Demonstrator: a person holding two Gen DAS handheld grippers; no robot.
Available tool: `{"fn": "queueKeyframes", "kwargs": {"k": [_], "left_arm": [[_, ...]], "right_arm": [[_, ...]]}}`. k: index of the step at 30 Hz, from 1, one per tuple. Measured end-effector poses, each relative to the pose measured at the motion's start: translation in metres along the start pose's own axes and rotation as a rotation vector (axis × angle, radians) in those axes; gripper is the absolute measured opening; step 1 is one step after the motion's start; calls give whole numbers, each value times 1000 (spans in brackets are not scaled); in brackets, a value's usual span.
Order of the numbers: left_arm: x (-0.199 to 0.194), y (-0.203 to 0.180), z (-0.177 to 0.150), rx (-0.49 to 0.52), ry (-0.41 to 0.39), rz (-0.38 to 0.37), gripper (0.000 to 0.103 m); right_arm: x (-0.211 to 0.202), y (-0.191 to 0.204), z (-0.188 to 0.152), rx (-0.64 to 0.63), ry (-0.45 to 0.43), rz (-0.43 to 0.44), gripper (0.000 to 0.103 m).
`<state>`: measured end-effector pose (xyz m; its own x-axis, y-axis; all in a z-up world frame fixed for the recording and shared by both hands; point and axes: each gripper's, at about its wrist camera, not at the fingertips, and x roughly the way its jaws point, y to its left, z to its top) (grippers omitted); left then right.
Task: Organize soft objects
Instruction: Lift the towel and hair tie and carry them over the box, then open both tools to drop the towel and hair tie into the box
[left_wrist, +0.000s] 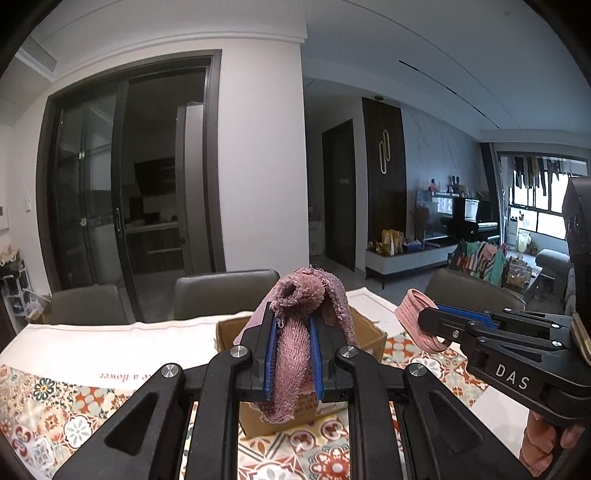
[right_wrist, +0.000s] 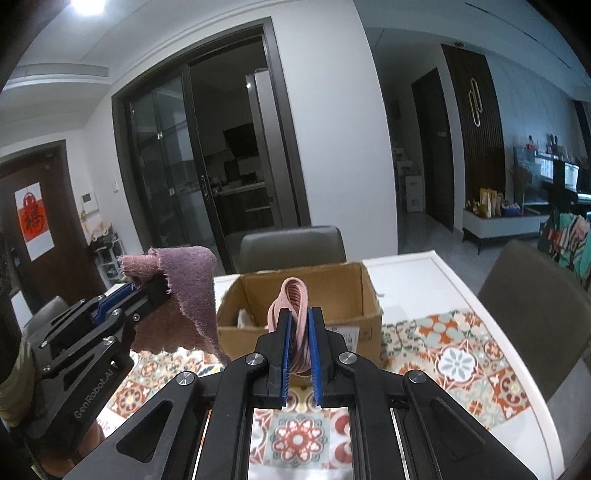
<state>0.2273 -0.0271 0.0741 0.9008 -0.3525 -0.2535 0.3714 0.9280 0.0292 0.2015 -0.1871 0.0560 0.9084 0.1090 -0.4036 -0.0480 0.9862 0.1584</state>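
Clamping purple cloth (left_wrist: 293, 354) – left gripper (left_wrist: 293, 332) – above cardboard box (right_wrist: 332, 284)

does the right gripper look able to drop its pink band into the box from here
Probably yes. The right gripper holds the pink band in front of the box, whose top is open. The left gripper and its purple cloth hang off to the side, not across the path.

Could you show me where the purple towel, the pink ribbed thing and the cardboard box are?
purple towel (left_wrist: 293, 343): left wrist view, fuzzy part between the fingers.
pink ribbed thing (right_wrist: 295, 295): right wrist view, looped top end.
cardboard box (right_wrist: 325, 280): right wrist view, inside of far wall.
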Motion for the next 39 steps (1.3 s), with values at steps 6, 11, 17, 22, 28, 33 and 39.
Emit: {"fn": "queueKeyframes", "kwargs": {"k": [6, 11, 17, 22, 28, 33, 39], "left_arm": [[11, 3, 6, -3, -14, 11, 17], [24, 6, 9, 0, -9, 22, 17], [40, 10, 12, 1, -5, 37, 17], [57, 12, 16, 11, -4, 51, 17], [82, 13, 17, 26, 2, 75, 17], [107, 17, 13, 26, 29, 87, 17], [135, 21, 6, 6, 75, 84, 17]], "right_arm": [[11, -2, 12, -6, -18, 6, 11], [24, -4, 19, -13, -24, 10, 11], [41, -8, 29, -21, -31, 19, 11], [56, -11, 34, -19, -27, 27, 11], [83, -18, 41, -18, -6, 24, 11], [104, -23, 43, -15, 7, 20, 11], [134, -30, 42, -13, 52, 17, 11]]}}
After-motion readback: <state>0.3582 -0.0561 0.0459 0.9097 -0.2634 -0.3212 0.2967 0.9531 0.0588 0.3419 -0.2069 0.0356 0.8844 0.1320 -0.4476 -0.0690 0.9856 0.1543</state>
